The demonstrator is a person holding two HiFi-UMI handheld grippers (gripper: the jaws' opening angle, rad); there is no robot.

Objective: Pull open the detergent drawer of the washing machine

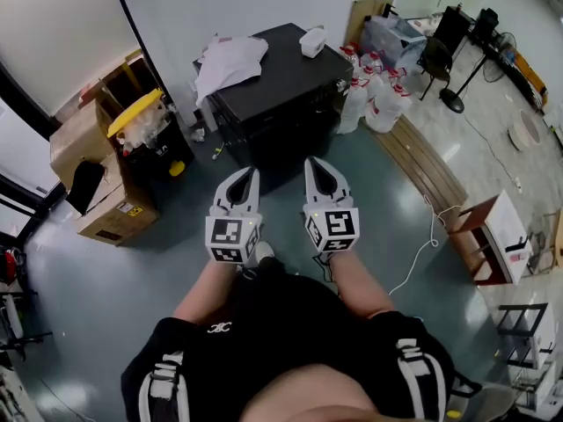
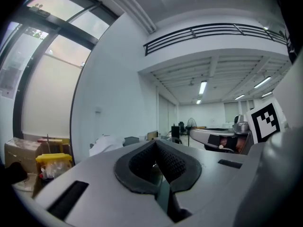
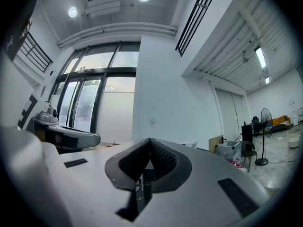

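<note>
We hold the left tool [image 1: 253, 174] and the right tool [image 1: 311, 163] side by side, each with its tips pressed together on nothing. Just ahead stands a black machine [image 1: 286, 90], probably the washer, with a white cloth [image 1: 227, 60] on top. We cannot make out its drawer.

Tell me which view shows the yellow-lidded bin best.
The head view: the yellow-lidded bin shows clearly from above, lid and contents, beside the cardboard boxes. The left gripper view catches only its upper part, small and low at the left edge. The right gripper view does not show it.
</note>
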